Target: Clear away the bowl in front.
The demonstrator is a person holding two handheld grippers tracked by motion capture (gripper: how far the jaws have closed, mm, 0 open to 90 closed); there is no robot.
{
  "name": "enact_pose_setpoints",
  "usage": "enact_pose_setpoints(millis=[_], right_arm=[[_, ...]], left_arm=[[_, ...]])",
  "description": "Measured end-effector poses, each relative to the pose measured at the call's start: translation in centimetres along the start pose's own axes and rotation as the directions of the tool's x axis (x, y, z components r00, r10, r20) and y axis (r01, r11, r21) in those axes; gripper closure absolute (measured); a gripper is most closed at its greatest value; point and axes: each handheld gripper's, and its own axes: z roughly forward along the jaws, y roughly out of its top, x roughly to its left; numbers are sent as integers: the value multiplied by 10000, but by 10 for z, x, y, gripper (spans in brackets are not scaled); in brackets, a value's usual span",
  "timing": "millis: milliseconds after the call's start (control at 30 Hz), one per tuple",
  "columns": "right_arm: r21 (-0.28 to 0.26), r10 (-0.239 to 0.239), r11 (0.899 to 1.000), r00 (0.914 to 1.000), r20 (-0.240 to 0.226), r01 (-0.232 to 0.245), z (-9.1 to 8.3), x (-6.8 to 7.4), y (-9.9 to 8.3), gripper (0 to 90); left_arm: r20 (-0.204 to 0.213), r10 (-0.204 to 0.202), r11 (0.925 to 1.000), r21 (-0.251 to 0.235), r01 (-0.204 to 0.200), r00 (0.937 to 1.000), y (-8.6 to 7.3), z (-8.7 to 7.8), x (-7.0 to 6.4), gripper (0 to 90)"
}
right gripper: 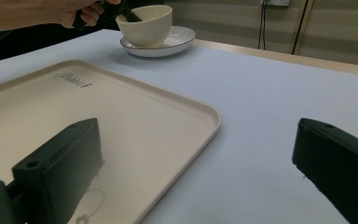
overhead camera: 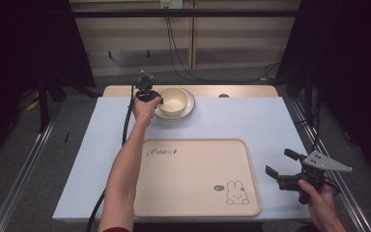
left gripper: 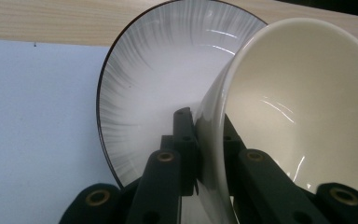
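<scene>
A cream bowl [overhead camera: 176, 98] sits on a white dark-rimmed plate [overhead camera: 189, 110] at the table's far middle. My left gripper [overhead camera: 158, 100] is shut on the bowl's left rim. In the left gripper view the jaws pinch the bowl [left gripper: 307, 102] wall, one inside and one outside, with the gripper [left gripper: 206, 128] over the plate [left gripper: 158, 79]. The bowl looks tilted there. My right gripper [overhead camera: 280, 162] hangs open at the near right, just past the beige tray [overhead camera: 193, 193]. In the right gripper view the gripper [right gripper: 200, 154] has nothing between its jaws, and the bowl [right gripper: 145, 25] and plate [right gripper: 179, 37] lie far off.
The rabbit-print tray [right gripper: 121, 116] lies flat on the pale blue mat [overhead camera: 251, 121] at the near middle. A wooden strip [overhead camera: 241, 91] runs along the table's far edge. Cables hang at the wall behind. Metal rails flank the table.
</scene>
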Motion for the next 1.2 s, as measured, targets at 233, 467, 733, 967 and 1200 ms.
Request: enact_pose_setpoints(millis=[233, 467, 733, 967, 1200], right_arm=[[44, -41, 10000, 10000, 16, 41, 0, 0, 0, 9], [60, -126, 9999, 9999, 78, 126, 0, 0, 0, 9], [56, -122, 9999, 9999, 6, 122, 0, 0, 0, 9], [83, -116, 9999, 9999, 42, 115, 1, 0, 0, 9], [84, -85, 9999, 10000, 37, 85, 0, -1, 0, 9]], left_arm=[[257, 98, 9998, -148, -94, 9996, 0, -11, -4, 834], [435, 195, 9987, -473, -174, 9989, -2, -25, -7, 835], [736, 312, 9976, -646, -264, 9968, -8, -43, -5, 834], [1051, 953, 9943, -568, -897, 9899, -13, -58, -8, 834], [1304, 1302, 9910, -477, -1249, 9829, -21, -66, -17, 834]])
